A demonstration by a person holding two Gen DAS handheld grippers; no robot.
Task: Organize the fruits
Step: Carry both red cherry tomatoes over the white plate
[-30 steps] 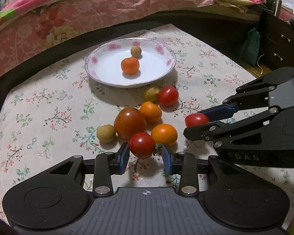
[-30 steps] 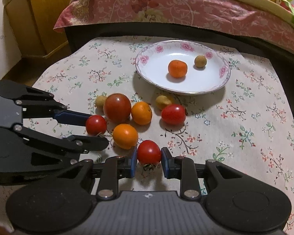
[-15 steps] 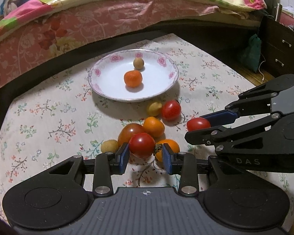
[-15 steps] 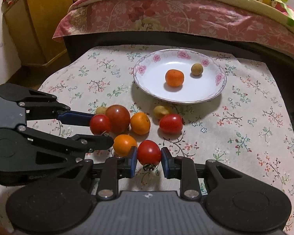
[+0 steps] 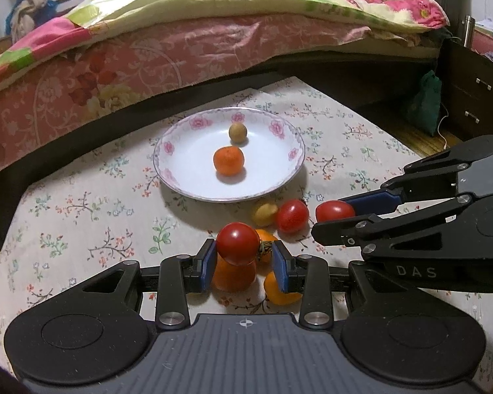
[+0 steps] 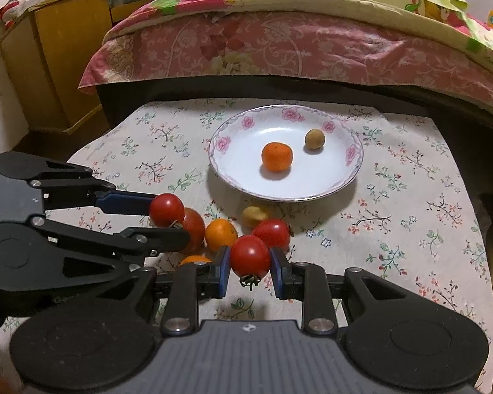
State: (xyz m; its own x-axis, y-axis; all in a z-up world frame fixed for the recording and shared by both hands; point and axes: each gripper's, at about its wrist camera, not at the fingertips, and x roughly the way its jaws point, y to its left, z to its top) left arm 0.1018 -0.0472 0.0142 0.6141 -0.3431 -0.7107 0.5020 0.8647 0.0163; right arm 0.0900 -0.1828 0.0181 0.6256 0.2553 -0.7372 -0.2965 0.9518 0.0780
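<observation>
Each claw grasps a red tomato — left gripper [image 5: 242, 261] on one tomato [image 5: 238, 243], right gripper [image 6: 250, 271] on another tomato [image 6: 250, 256] — short of the plate [image 6: 351, 177].

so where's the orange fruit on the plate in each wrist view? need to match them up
Left wrist: orange fruit sits just above picture centre, on the plate, with the small tan fruit behind it, slightly right.
Right wrist: orange fruit lies right of centre, upper middle, with the tan fruit to its upper right.
Shared landmark: the white plate with pink flowers on its rim.
</observation>
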